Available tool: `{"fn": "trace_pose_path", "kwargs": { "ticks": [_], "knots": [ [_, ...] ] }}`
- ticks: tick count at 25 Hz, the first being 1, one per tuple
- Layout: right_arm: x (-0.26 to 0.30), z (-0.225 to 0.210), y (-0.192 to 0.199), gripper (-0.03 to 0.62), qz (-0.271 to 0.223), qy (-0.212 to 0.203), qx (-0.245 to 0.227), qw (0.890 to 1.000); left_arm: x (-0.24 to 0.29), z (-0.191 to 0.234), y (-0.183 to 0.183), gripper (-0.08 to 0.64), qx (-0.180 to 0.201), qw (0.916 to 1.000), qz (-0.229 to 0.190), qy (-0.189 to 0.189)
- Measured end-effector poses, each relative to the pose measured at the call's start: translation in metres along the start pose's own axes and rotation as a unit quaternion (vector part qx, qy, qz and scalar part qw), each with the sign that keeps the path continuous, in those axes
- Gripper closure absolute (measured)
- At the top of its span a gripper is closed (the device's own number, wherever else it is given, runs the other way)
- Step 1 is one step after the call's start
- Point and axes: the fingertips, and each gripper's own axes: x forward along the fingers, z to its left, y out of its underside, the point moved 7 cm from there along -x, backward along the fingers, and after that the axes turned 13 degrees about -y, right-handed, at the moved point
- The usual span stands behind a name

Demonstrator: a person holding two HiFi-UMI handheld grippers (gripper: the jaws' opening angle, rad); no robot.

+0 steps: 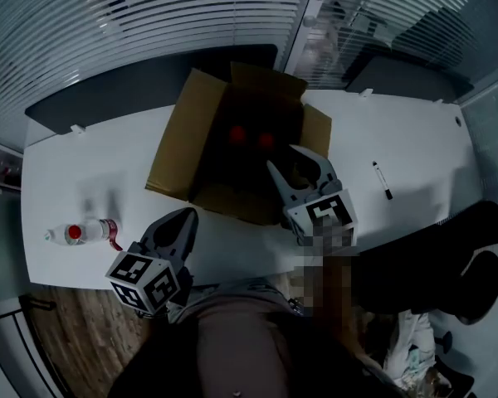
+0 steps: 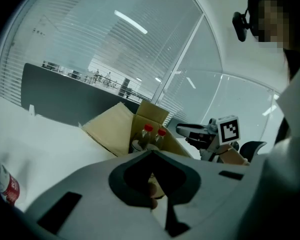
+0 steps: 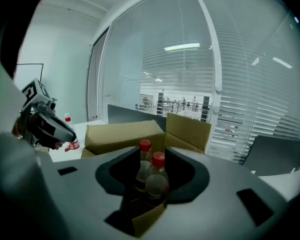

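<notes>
My right gripper point(image 1: 282, 157) hangs over the near right corner of the matte cardboard box point(image 1: 176, 139), jaws apart and empty. Two clear, red-capped bottles point(image 3: 155, 181) stand upright inside it, close together. My left gripper point(image 1: 187, 215), jaws together on nothing, hovers by the smooth white table's point(image 1: 415, 139) front edge.

The head view is looking steeply down over the white table point(image 1: 91, 164), covering the left gripper point(image 1: 181, 222), the right gripper point(image 1: 284, 157) and the cardboard box point(image 1: 187, 139). The left gripper view is facing the box low across the table. The right gripper view is looking into the box from close by. All three are sharing the box.
</notes>
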Motion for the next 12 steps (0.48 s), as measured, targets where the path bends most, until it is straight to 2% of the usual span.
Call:
{"fn": "trace_pose_path", "kwargs": {
  "ticks": [12],
  "knots": [
    [0.036, -0.013, 0.004, 0.425, 0.044, 0.0, 0.009, 0.999, 0.01, 0.022, -0.009, 0.551, 0.005, 0.9997, 0.02, 0.011]
  ]
}}
